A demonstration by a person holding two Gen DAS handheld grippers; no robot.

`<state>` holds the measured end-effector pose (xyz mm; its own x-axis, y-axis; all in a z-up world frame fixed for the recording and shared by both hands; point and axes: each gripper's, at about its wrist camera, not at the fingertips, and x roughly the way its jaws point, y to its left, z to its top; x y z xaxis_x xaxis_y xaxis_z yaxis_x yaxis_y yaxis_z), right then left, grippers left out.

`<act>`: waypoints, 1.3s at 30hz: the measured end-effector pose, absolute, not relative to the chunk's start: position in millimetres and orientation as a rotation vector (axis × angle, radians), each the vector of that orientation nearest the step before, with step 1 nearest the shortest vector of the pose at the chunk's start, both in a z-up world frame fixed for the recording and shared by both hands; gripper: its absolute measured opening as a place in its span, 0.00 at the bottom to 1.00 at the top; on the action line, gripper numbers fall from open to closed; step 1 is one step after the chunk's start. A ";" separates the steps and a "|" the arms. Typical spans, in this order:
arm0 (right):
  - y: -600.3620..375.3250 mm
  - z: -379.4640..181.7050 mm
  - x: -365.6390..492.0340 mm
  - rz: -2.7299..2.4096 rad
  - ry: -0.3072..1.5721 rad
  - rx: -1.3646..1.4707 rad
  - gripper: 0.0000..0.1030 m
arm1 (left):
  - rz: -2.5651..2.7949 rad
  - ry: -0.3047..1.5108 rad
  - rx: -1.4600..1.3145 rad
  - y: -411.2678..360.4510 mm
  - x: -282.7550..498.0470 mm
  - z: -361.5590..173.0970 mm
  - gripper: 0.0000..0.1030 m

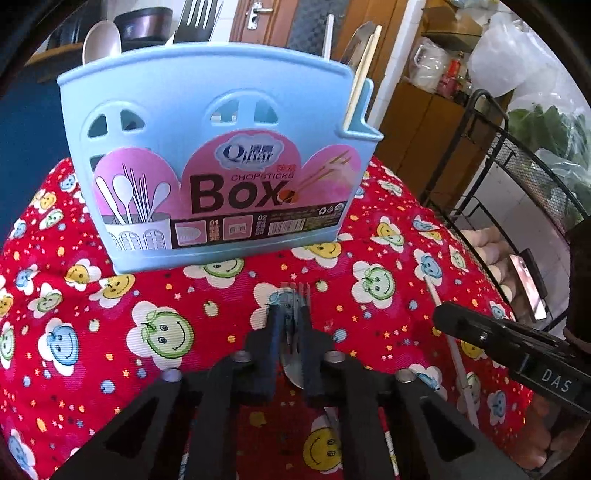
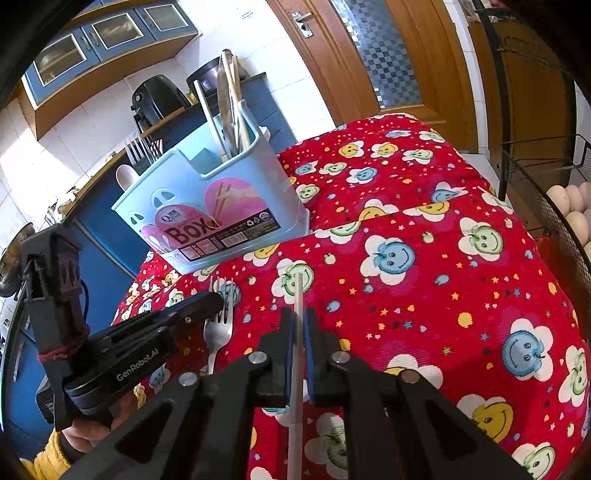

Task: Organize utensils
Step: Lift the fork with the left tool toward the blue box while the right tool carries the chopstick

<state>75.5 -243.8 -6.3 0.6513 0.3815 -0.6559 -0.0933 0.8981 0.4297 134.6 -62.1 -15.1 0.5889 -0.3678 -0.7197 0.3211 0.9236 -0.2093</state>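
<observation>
A light blue utensil box (image 1: 221, 122) labelled "Box" stands on the red smiley-face cloth (image 1: 110, 314); it holds a spoon (image 1: 101, 40), a fork (image 1: 195, 20) and chopsticks (image 1: 360, 77). My left gripper (image 1: 290, 317) is shut on a metal fork (image 1: 293, 369) lying just in front of the box. The right wrist view shows the same fork (image 2: 219, 321) under the left gripper's tip (image 2: 199, 306). My right gripper (image 2: 299, 325) is shut on a pale chopstick (image 2: 298, 306), also seen at the right of the left wrist view as a thin chopstick (image 1: 456, 358).
A black wire rack (image 1: 517, 173) with eggs (image 2: 570, 206) stands right of the table. Wooden doors (image 2: 369, 55) and blue cabinets (image 2: 103, 29) are behind. The box (image 2: 207, 206) sits near the cloth's far left corner. A yellow sleeve (image 2: 48, 461) shows at lower left.
</observation>
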 end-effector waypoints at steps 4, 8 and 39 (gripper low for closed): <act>-242.2 -4.3 75.4 0.281 0.816 0.374 0.07 | -0.400 0.844 -0.050 -64.6 132.1 -12.8 0.07; -240.7 -0.4 73.4 0.292 0.799 0.374 0.07 | -0.390 0.843 -0.036 -66.5 129.7 -13.0 0.07; -219.6 65.1 42.6 0.342 0.520 0.293 0.06 | -0.197 0.479 -0.144 8.6 69.3 71.9 0.02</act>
<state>42.6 -219.6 65.1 0.8139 0.3889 -0.4317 -0.2425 0.9025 0.3559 69.3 8.6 71.9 0.8689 -0.2210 -0.4429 0.1536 0.9710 -0.1831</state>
